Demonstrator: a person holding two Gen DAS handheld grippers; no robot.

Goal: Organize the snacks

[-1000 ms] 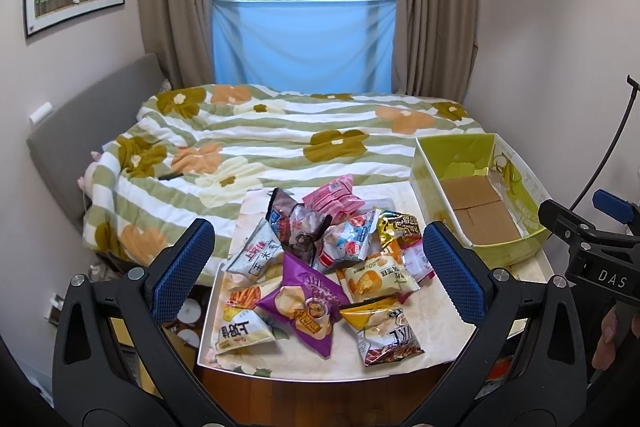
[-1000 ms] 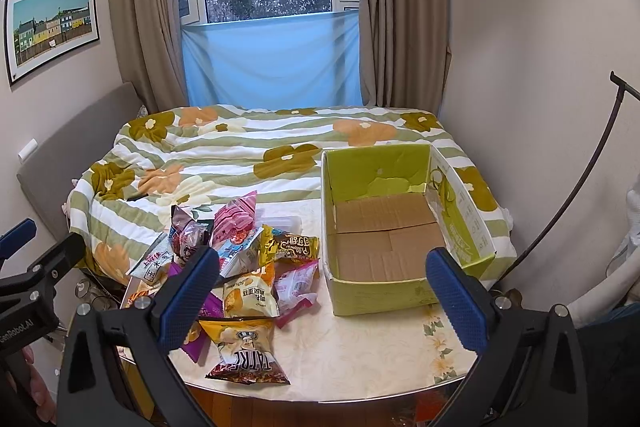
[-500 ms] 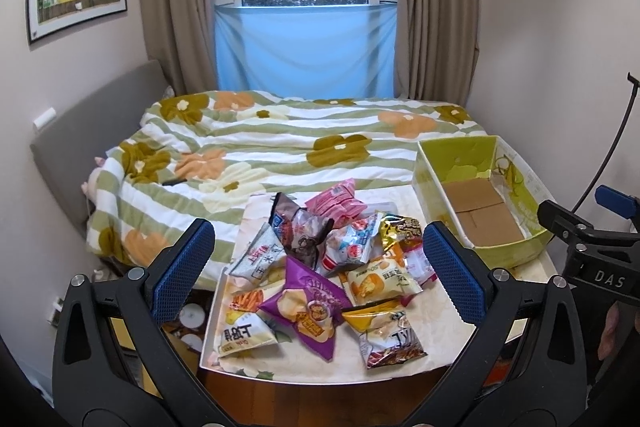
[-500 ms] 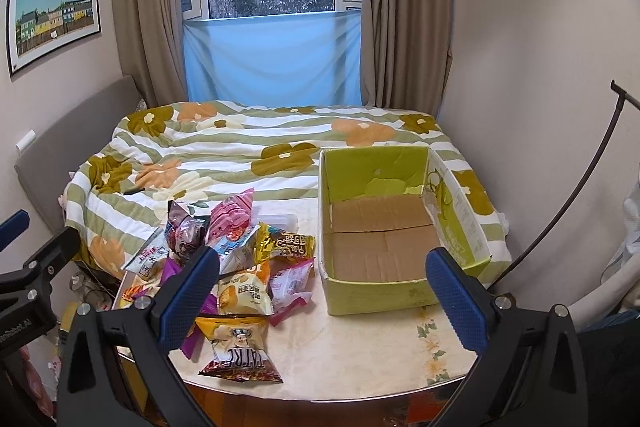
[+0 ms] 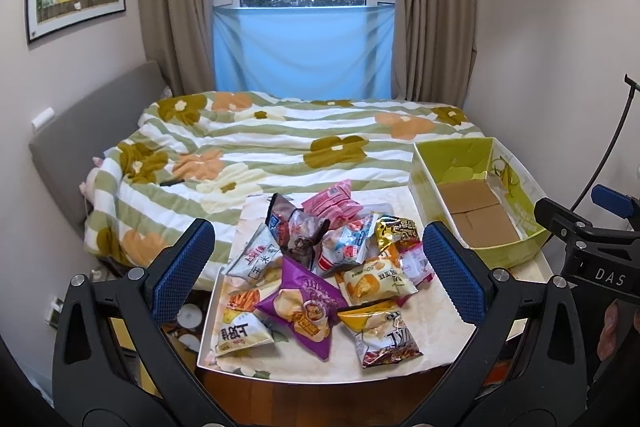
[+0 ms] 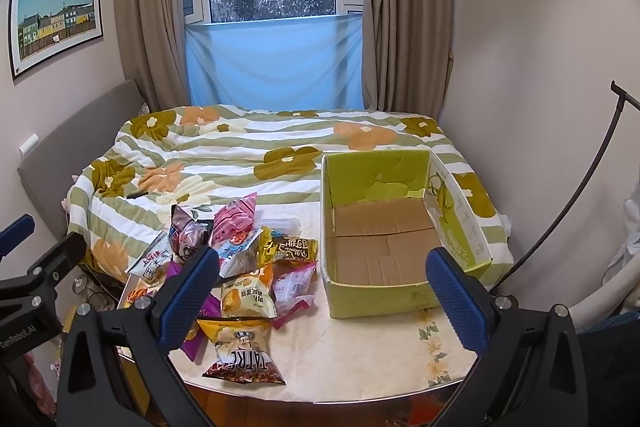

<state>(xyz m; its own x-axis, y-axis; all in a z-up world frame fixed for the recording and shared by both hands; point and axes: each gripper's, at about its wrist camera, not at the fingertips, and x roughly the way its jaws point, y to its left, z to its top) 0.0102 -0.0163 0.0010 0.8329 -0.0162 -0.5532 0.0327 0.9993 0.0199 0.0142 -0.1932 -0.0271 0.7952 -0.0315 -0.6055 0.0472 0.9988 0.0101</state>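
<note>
A pile of snack bags (image 5: 320, 267) lies on the left part of a small table (image 5: 436, 331); it also shows in the right wrist view (image 6: 240, 267). A purple chip bag (image 5: 306, 307) and a yellow-red bag (image 6: 242, 355) lie at the front. An empty green cardboard box (image 6: 380, 239) stands on the table's right side, also in the left wrist view (image 5: 476, 203). My left gripper (image 5: 318, 267) is open and empty, held above the pile's near side. My right gripper (image 6: 322, 293) is open and empty, in front of the box.
A bed with a flowered green-striped quilt (image 5: 280, 151) lies right behind the table. A wall is close on the right (image 6: 540, 67). A black stand rod (image 6: 576, 183) leans at the right. Wood floor shows below the table's front edge (image 5: 320, 399).
Both grippers have tilted or drawn back a little, so the table and snacks sit slightly lower and farther in view. Nothing on the table has moved.
</note>
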